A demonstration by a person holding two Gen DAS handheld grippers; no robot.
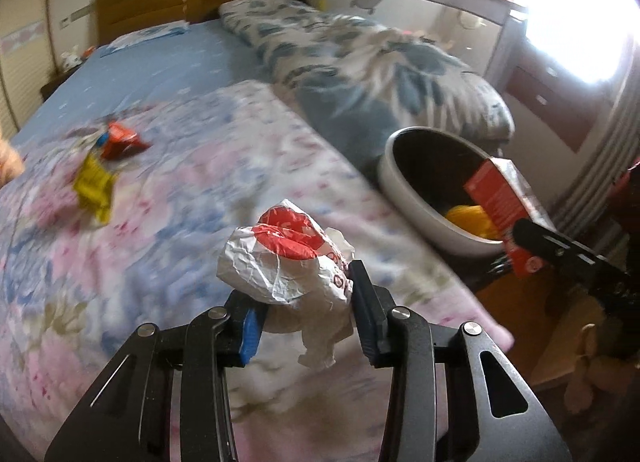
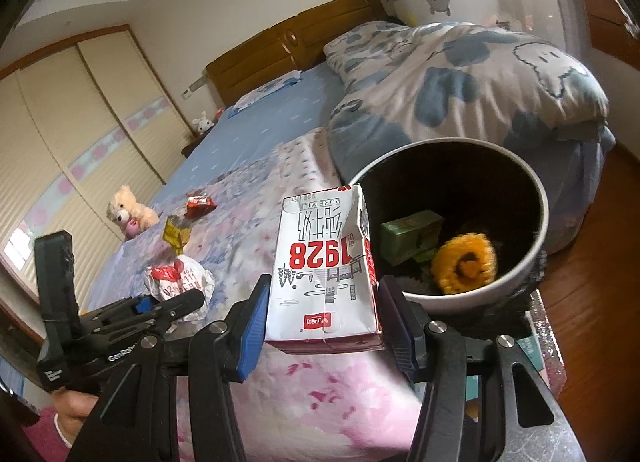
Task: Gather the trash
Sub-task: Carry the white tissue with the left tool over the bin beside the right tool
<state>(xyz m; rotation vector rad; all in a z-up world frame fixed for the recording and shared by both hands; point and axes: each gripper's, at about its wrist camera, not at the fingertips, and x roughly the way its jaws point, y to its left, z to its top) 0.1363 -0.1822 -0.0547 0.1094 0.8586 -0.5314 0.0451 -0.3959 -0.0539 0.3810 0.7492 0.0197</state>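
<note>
Red wrapper (image 1: 120, 140), yellow wrapper (image 1: 94, 185), teddy bear (image 2: 130, 212) on bed (image 1: 168, 73)

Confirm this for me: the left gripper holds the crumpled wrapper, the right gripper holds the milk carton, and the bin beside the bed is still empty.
Not quite: the bin is not empty. The right wrist view shows a green carton and a yellow object inside. The rest holds: the left gripper grips the crumpled wrapper, and the right gripper grips the milk carton.
</note>
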